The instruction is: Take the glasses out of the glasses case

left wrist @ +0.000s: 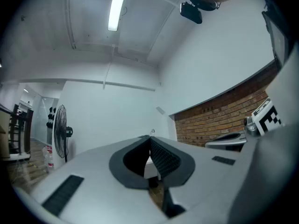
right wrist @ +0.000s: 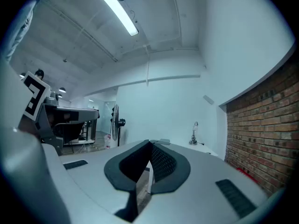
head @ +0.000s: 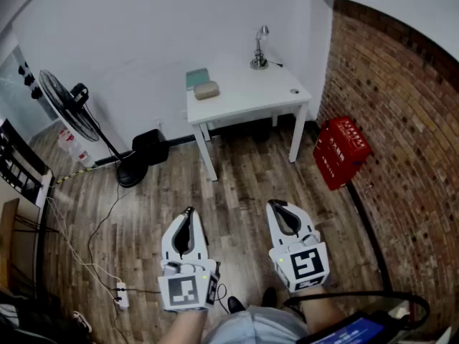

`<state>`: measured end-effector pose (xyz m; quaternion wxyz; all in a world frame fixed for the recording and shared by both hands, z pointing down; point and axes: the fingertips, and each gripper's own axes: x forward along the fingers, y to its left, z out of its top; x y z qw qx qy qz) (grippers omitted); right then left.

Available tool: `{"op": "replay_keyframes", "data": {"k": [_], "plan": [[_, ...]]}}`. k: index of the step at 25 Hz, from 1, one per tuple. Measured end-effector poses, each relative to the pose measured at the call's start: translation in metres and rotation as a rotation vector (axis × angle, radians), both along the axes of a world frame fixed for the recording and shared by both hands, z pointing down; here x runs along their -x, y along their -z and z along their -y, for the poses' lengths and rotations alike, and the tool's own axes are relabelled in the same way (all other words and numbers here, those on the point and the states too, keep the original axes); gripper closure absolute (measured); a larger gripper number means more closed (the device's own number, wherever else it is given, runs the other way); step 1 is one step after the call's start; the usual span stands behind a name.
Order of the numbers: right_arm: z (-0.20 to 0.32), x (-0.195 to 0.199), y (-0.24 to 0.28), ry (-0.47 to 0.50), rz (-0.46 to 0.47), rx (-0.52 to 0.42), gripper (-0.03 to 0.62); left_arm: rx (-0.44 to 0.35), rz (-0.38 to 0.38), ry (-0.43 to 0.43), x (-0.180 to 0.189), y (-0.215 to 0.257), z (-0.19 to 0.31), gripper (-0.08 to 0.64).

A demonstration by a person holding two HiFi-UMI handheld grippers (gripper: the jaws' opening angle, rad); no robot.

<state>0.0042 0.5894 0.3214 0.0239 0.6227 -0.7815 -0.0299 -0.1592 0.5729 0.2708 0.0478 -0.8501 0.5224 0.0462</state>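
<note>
The glasses case [head: 206, 89], a grey-beige oblong, lies closed on the white table [head: 251, 95] at the far side of the room, next to a flat teal item [head: 197, 77]. No glasses show. Both grippers are held low over the wooden floor, well short of the table and pointing toward it. My left gripper [head: 188, 212] is shut with nothing between its pads [left wrist: 161, 157]. My right gripper [head: 275, 205] is shut and empty too, its ribbed pads [right wrist: 159, 161] meeting at the tip. In the right gripper view the table's top edge peeks just over the jaws.
A small desk lamp [head: 259, 50] stands at the table's back right. A standing fan [head: 72, 104] and a black box [head: 150, 147] sit to the left, with cables and a power strip [head: 122, 294] on the floor. A red crate [head: 343, 151] leans by the brick wall [head: 401, 135].
</note>
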Motion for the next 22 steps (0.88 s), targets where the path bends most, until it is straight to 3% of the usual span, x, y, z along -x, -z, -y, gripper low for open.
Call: {"op": "replay_keyframes", "data": {"k": [7, 10, 12, 22], "plan": [[0.004, -0.017, -0.003, 0.011, -0.003, 0.001, 0.577, 0.028, 0.016, 0.030, -0.017, 0.000, 0.003, 0.554], [0.006, -0.032, -0.002, -0.009, 0.037, -0.018, 0.559, 0.006, 0.018, 0.022, -0.027, -0.003, 0.001, 0.554], [0.010, -0.038, -0.001, 0.010, 0.057, -0.017, 0.333, 0.001, 0.019, 0.034, -0.031, -0.004, 0.002, 0.554], [0.039, -0.050, -0.003, 0.056, 0.042, -0.022, 0.353, 0.023, 0.017, 0.081, -0.038, -0.014, 0.022, 0.554]]}}
